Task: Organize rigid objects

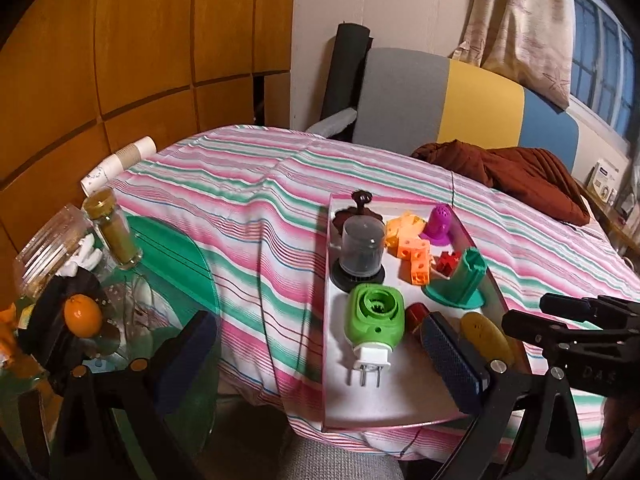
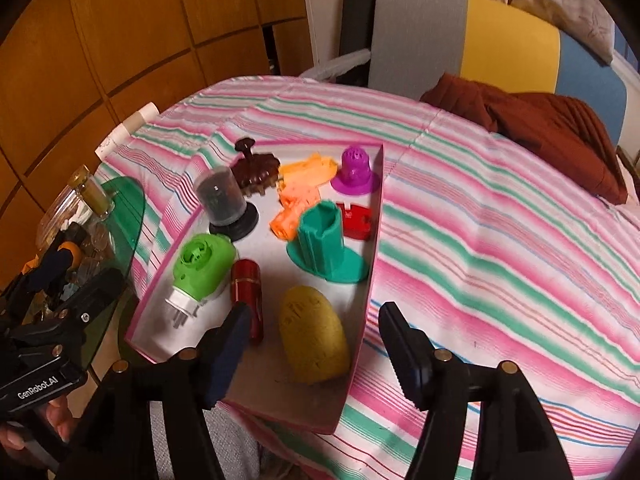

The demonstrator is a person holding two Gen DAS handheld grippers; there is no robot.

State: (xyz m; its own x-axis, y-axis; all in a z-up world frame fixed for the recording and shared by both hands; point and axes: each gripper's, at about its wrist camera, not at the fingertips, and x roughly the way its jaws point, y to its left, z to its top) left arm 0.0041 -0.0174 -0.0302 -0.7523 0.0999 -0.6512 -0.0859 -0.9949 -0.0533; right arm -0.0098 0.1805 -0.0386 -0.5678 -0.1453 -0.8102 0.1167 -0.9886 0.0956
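Observation:
A pink-rimmed white tray lies on the striped bed. It holds a green plug-in device, a grey capped cylinder, a teal stand, a purple dome, orange blocks, a red piece, a red cylinder, a yellow oval and a brown piece. My left gripper is open and empty above the tray's near end. My right gripper is open, straddling the yellow oval and the tray's right rim.
A green glass side table at the left carries jars, an orange fruit and clutter. Stacked paper cups lie by the wooden wall. A brown cloth lies on the bed by the headboard.

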